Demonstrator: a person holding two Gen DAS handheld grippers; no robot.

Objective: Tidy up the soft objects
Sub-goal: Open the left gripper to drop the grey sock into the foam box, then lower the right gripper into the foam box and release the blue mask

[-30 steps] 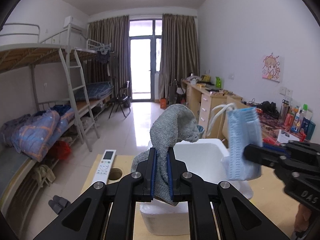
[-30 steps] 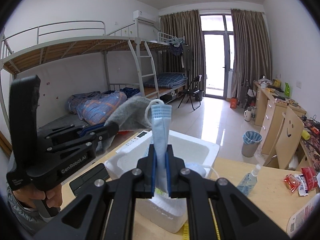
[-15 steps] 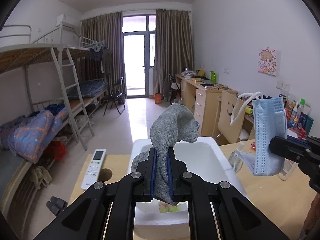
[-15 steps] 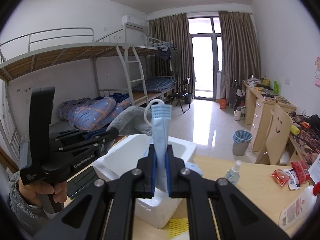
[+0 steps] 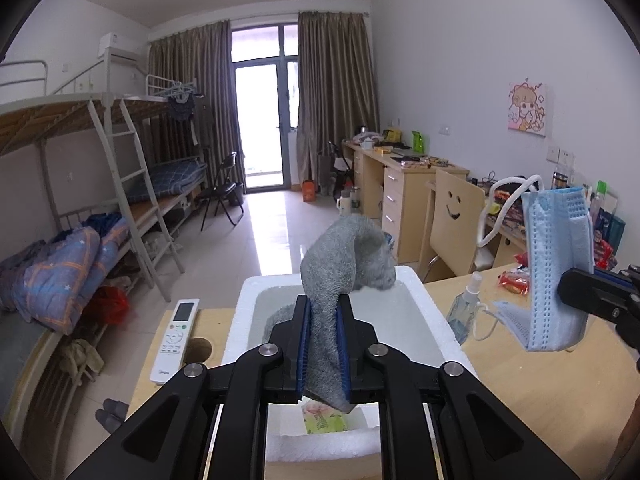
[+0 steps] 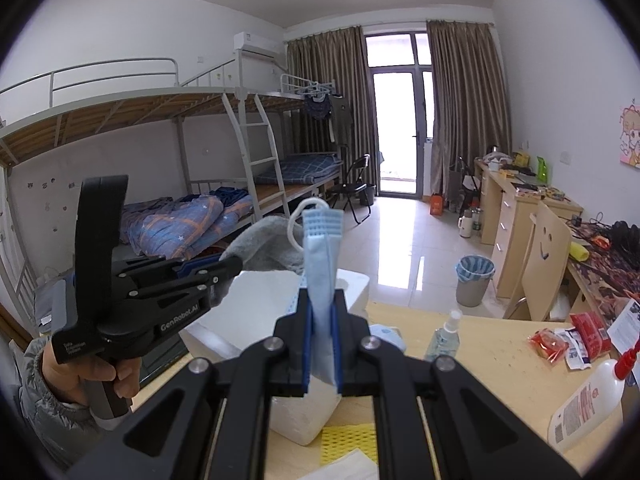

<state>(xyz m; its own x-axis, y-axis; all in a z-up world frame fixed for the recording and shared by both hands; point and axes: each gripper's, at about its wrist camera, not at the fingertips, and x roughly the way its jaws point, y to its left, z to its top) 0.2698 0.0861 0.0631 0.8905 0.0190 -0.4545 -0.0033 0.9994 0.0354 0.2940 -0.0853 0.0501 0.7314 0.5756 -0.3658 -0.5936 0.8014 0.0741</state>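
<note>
— What did we have in the left gripper (image 5: 323,344)?
— The grey sock (image 5: 340,264), between jaws that had just been easing apart, above the white foam box (image 5: 240,320).
— And our right gripper (image 6: 322,344)?
— Clamped tight on the blue face mask (image 6: 320,264), beside the box.

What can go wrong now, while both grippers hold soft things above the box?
The left gripper, which has just been opening, may drop the sock, though it hangs over the box. The mask in the right gripper hangs beside the box; released there, it would miss. Its loop dangles beside the spray bottle and could snag it.
</note>
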